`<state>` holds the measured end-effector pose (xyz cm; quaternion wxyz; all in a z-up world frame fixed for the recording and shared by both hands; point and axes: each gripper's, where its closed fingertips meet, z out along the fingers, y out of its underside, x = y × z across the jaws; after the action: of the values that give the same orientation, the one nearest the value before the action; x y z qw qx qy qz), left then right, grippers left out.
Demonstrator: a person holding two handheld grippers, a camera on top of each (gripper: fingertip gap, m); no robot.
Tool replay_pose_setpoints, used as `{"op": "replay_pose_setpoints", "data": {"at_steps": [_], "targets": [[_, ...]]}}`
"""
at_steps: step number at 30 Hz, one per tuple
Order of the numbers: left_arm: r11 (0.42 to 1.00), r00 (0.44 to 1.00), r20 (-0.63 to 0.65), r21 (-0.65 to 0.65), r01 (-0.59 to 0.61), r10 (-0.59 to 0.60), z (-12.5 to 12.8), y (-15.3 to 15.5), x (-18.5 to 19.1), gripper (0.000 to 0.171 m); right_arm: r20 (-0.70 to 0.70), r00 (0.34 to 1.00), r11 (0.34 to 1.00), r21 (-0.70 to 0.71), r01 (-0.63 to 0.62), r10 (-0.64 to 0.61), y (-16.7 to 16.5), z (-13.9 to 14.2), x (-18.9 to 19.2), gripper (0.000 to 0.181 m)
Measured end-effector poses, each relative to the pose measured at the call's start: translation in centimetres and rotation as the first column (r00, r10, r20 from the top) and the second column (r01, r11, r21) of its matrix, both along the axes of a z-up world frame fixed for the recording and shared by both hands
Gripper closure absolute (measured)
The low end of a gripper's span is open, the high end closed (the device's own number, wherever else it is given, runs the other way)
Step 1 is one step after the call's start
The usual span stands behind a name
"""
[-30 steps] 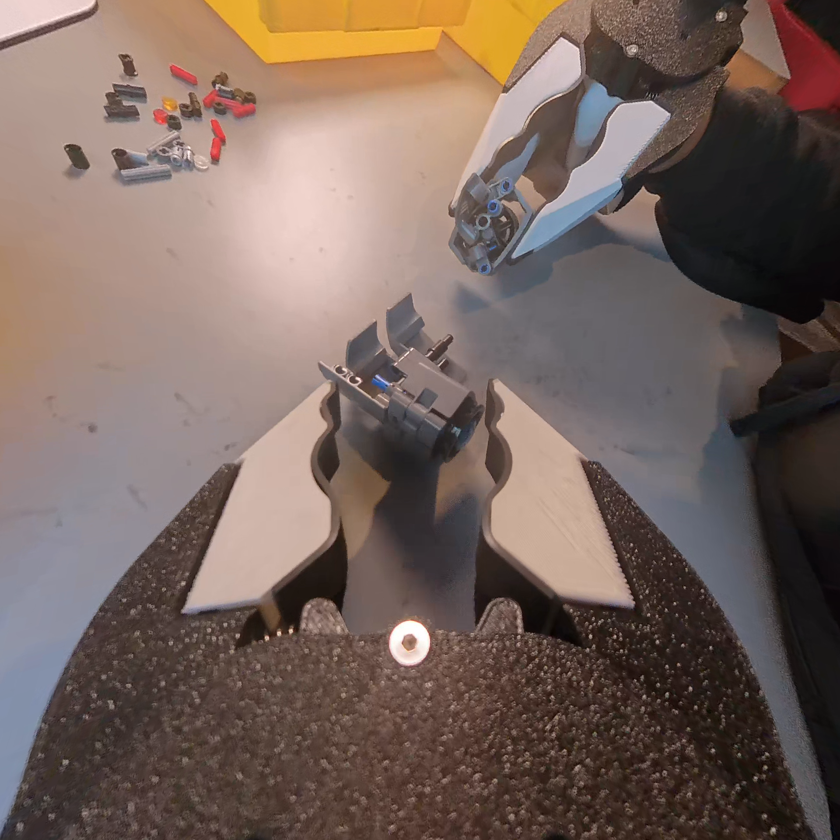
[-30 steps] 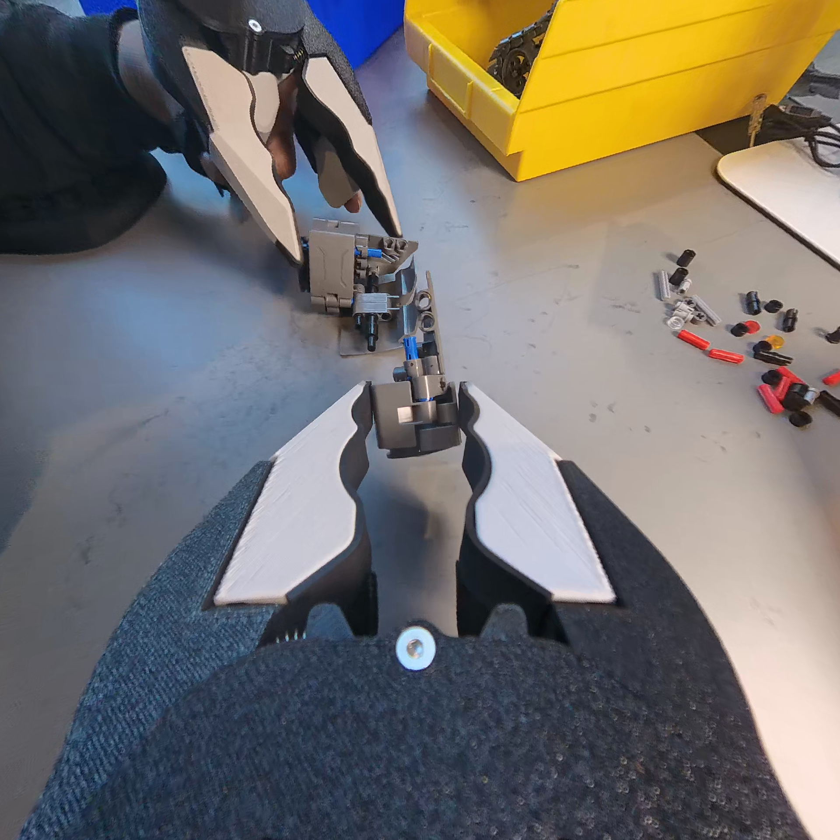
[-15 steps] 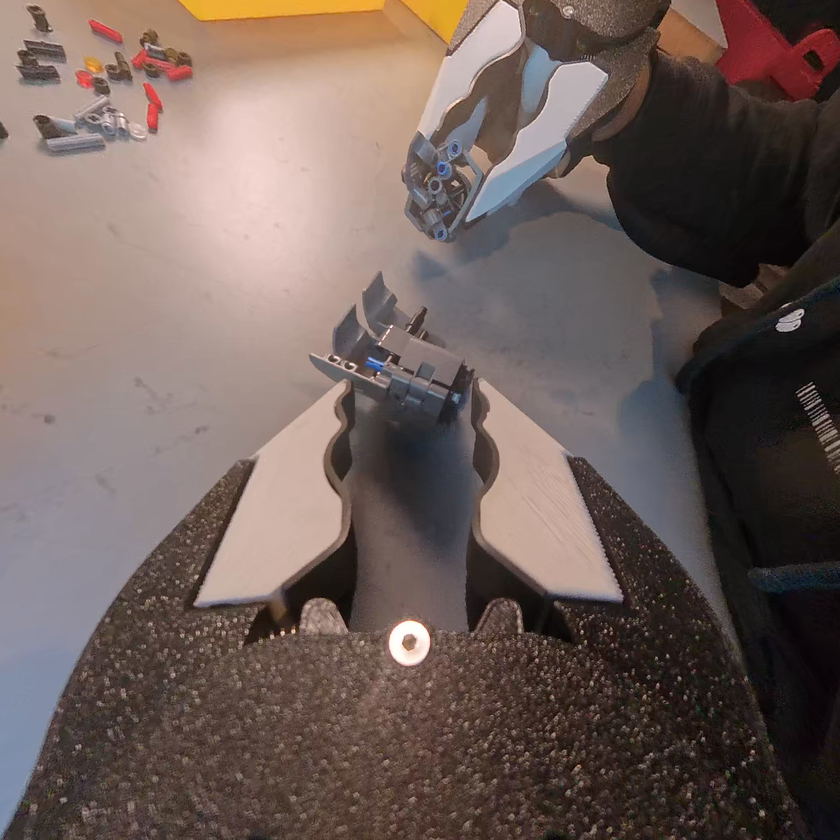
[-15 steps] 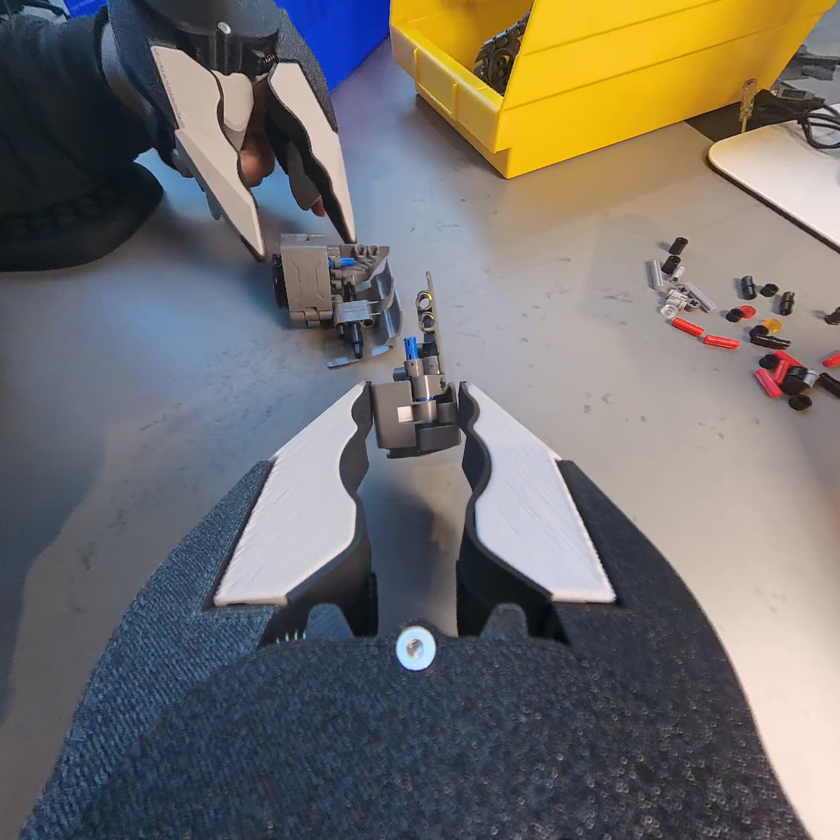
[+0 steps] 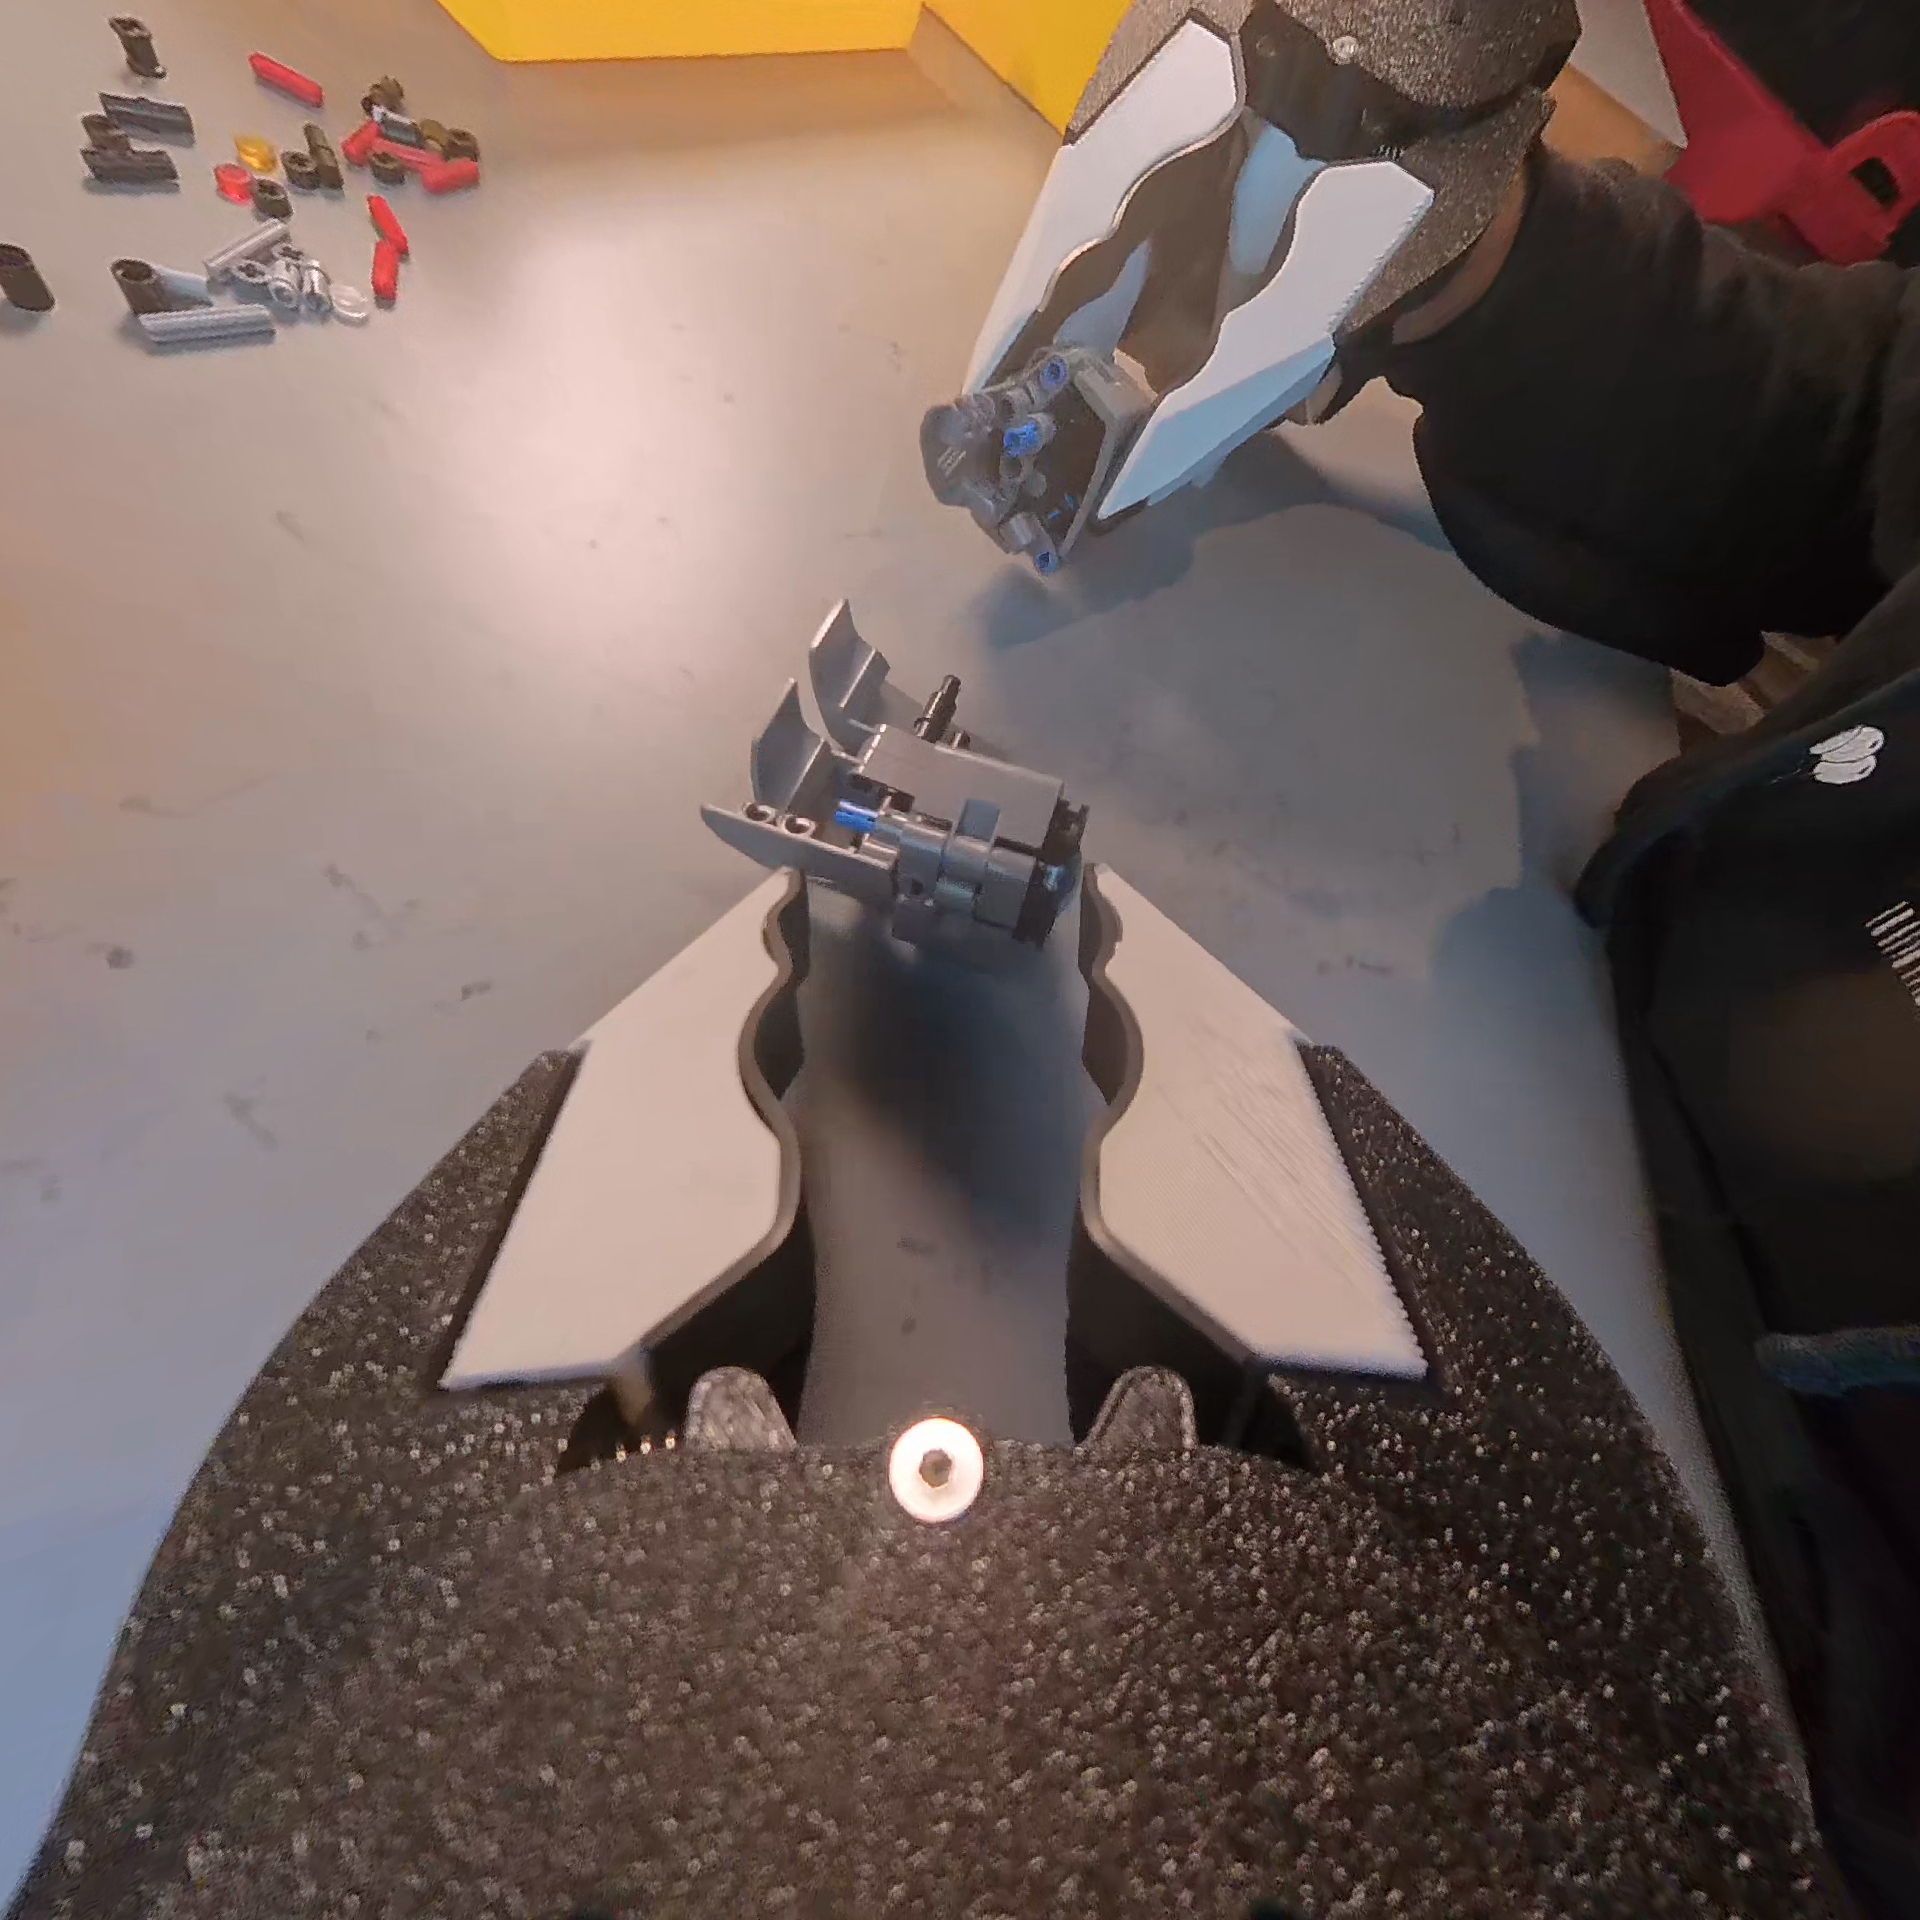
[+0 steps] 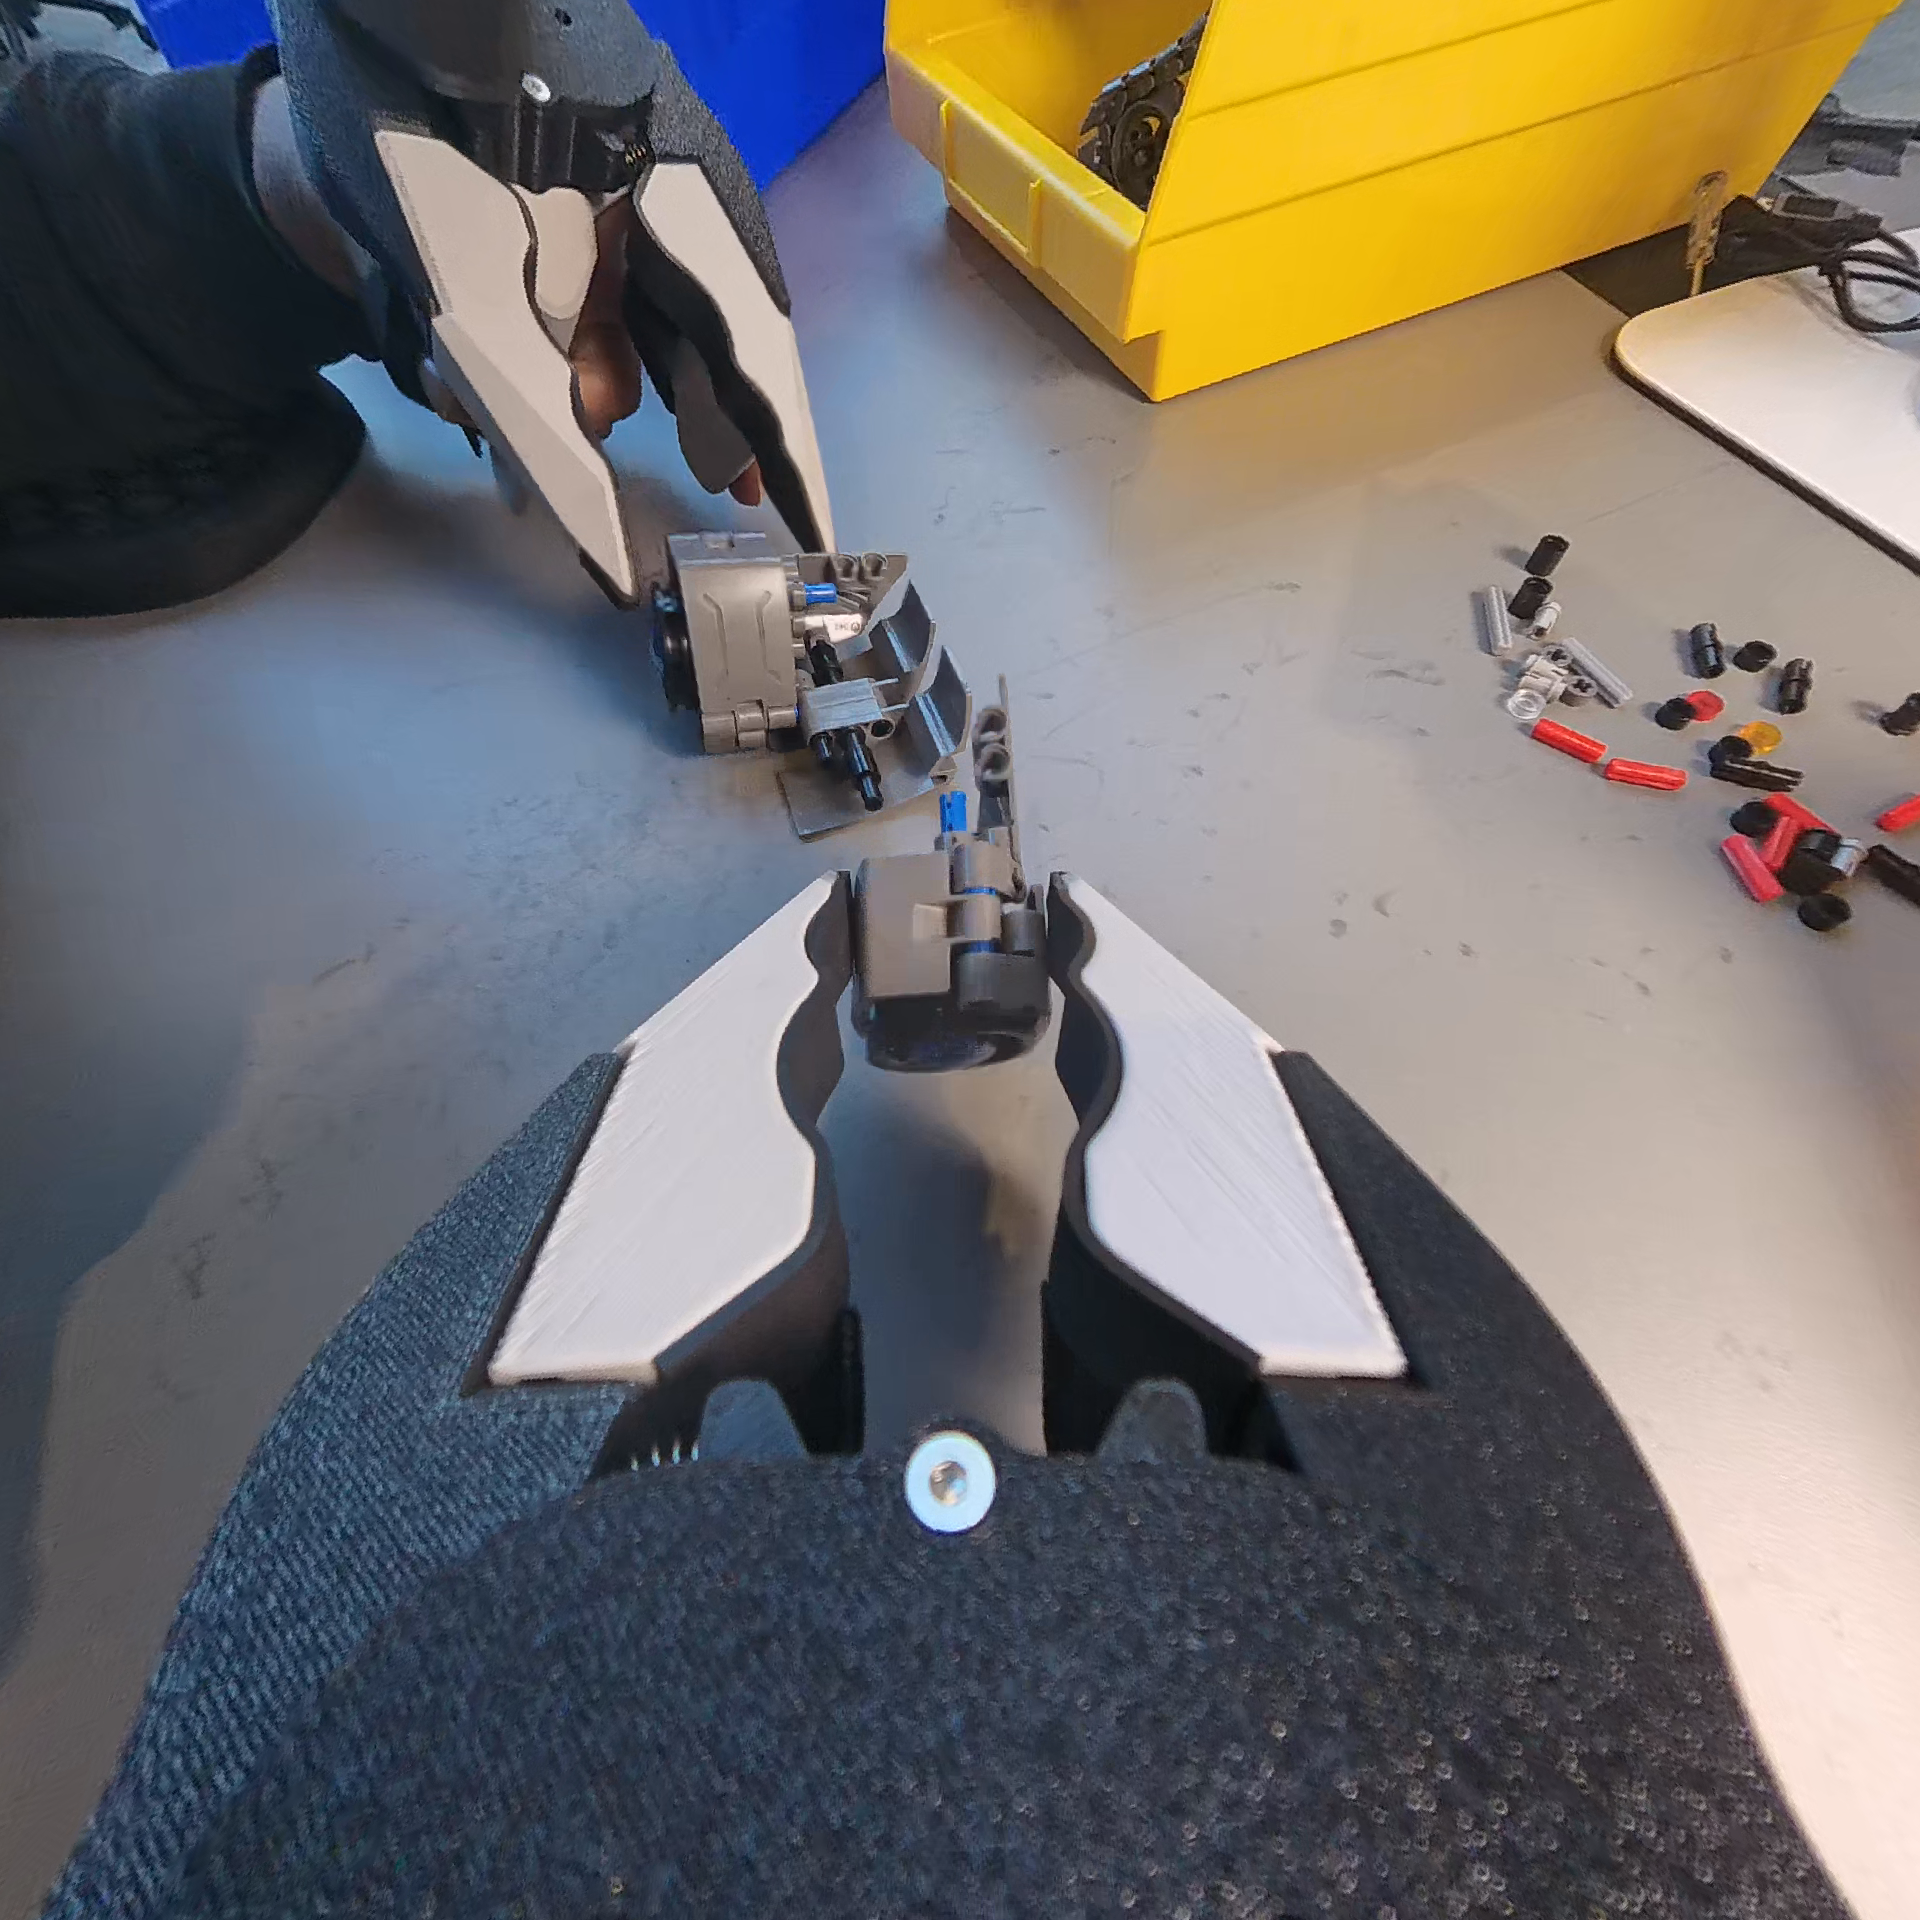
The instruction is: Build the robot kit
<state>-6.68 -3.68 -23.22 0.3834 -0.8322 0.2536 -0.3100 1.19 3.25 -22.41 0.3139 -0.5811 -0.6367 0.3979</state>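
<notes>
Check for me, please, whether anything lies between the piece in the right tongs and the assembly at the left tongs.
Nothing visible does. Between the small grey piece in the right tongs and the grey assembly at the left tongs there is only bare table. The loose parts lie well aside.

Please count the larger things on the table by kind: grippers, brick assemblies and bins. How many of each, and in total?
Grippers: 2 (left gripper, right gripper)
Grey brick assemblies: 2 (left assembly, right assembly)
Yellow bin: 1
Blue bin: 1
Total: 6
The loose small parts are too small to count surely.
</notes>
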Motion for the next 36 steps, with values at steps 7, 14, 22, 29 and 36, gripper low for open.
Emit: {"op": "replay_pose_setpoints", "data": {"at_steps": [7,14,22,29,36], "targets": [[0.998,0.998,0.016,-0.012,0.068,-0.068,0.4,-1.1,0.2,0.124,0.003,1.0,1.0,0.007,0.001,-0.001,0.0,-0.1,0.0,0.146],[0.998,0.996,0.074,0.012,-0.056,0.055,1.1,0.6,-1.6,0.115,0.021,1.0,1.0,0.014,-0.006,0.006,-0.1,-0.4,0.1,0.147],[0.998,0.999,0.016,0.031,-0.047,0.047,0.7,1.8,0.3,0.103,0.052,0.999,0.998,0.06,-0.012,0.009,-0.3,-0.9,-0.4,0.147],[0.999,0.999,-0.043,0.042,0.007,-0.005,0.3,0.6,1.6,0.108,0.069,0.998,0.996,0.084,-0.016,0.01,-0.2,-0.9,0.0,0.146],[0.998,0.997,-0.039,0.014,0.062,-0.061,1.0,-1.2,1.5,0.107,0.104,0.994,0.993,0.11,-0.044,0.032,-0.2,-1.1,0.7,0.146]]}}
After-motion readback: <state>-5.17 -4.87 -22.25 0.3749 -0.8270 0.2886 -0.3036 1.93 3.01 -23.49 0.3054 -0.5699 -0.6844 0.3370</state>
